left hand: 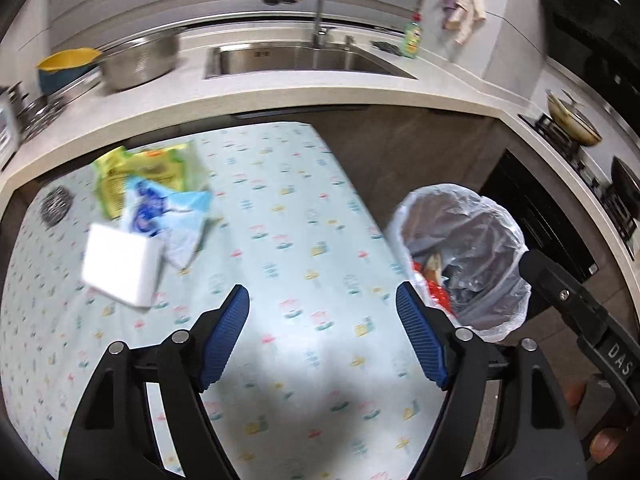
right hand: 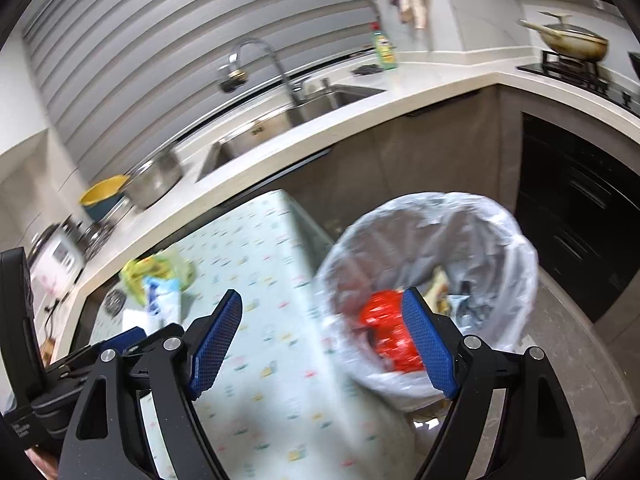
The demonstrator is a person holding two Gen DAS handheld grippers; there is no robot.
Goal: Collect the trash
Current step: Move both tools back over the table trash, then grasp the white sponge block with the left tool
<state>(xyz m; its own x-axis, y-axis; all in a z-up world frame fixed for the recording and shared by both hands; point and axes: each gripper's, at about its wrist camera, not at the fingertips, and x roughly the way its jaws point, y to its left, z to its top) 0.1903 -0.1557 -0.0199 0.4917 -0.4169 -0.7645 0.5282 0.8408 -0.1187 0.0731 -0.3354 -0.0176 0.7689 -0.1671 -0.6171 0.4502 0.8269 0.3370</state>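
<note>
A trash bin [left hand: 464, 256] lined with a clear plastic bag stands on the floor right of the table; it also shows in the right wrist view [right hand: 432, 272], with a red wrapper [right hand: 390, 330] inside. On the table's far left lie a green-yellow packet [left hand: 148, 172], a blue-white wrapper [left hand: 168, 212] and a white box [left hand: 120, 266]. My left gripper [left hand: 322, 320] is open and empty above the table. My right gripper [right hand: 322, 320] is open and empty, over the table edge beside the bin.
The table [left hand: 288, 208] has a pale patterned cloth. Behind it runs a counter [left hand: 280, 92] with a sink [left hand: 304, 58], metal bowl [left hand: 140, 60], yellow bowl [left hand: 66, 66] and green bottle [left hand: 412, 38]. A stove with a pan [left hand: 572, 122] stands at right.
</note>
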